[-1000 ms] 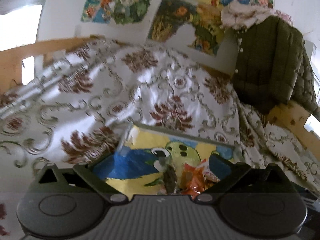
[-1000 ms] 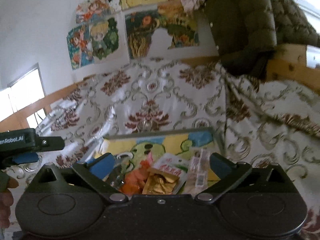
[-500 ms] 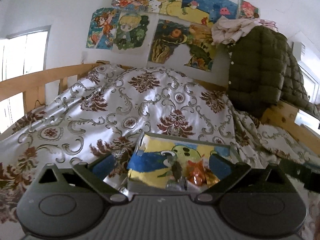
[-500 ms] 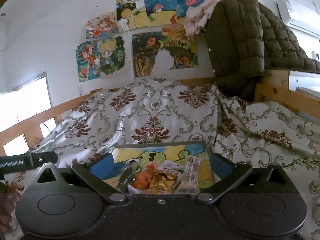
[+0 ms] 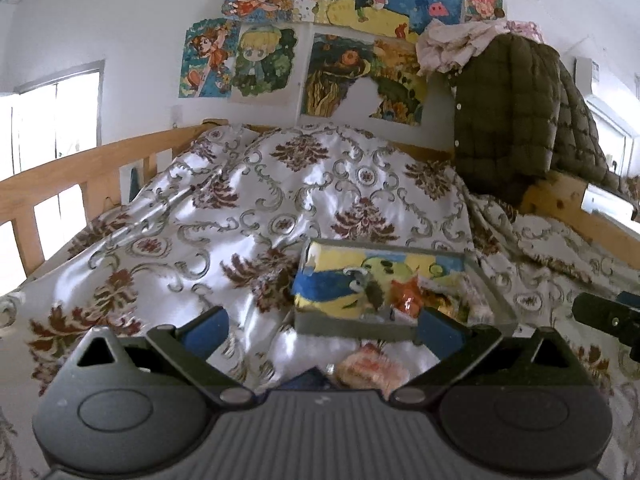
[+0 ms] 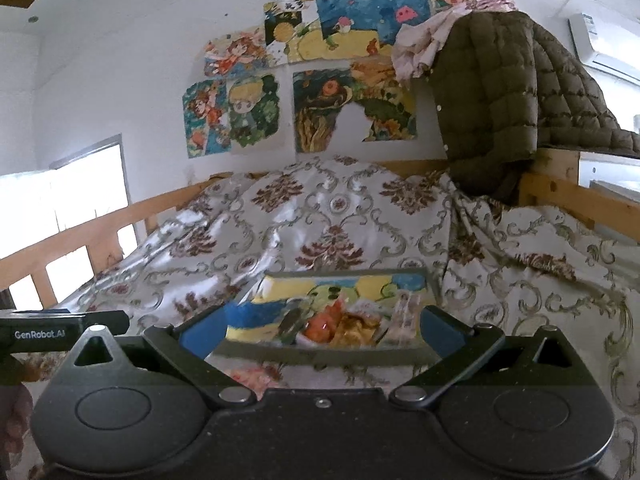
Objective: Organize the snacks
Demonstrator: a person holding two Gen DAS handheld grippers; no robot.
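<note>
A shallow grey box (image 5: 340,325) with a yellow and blue cartoon lining lies on the patterned bedspread, seen again as the box (image 6: 320,354) in the right wrist view. Several snack packets (image 5: 408,300) lie in its right half: an orange one, a gold one (image 6: 356,326) and a pale one. A pink-and-white snack packet (image 5: 366,368) lies on the bedspread just in front of the box, between the left fingers. My left gripper (image 5: 322,330) is open and empty. My right gripper (image 6: 312,330) is open and empty, facing the box.
The floral bedspread (image 5: 300,200) heaps up behind the box. Wooden bed rails (image 5: 60,184) run along the left and right. A green quilted jacket (image 6: 504,92) hangs at the back right. The left gripper's body (image 6: 52,334) and a hand (image 6: 16,420) show at left.
Both grippers have pulled back and up from the box, which now looks smaller and farther. The pink-and-white packet in front of the box has come into view.
</note>
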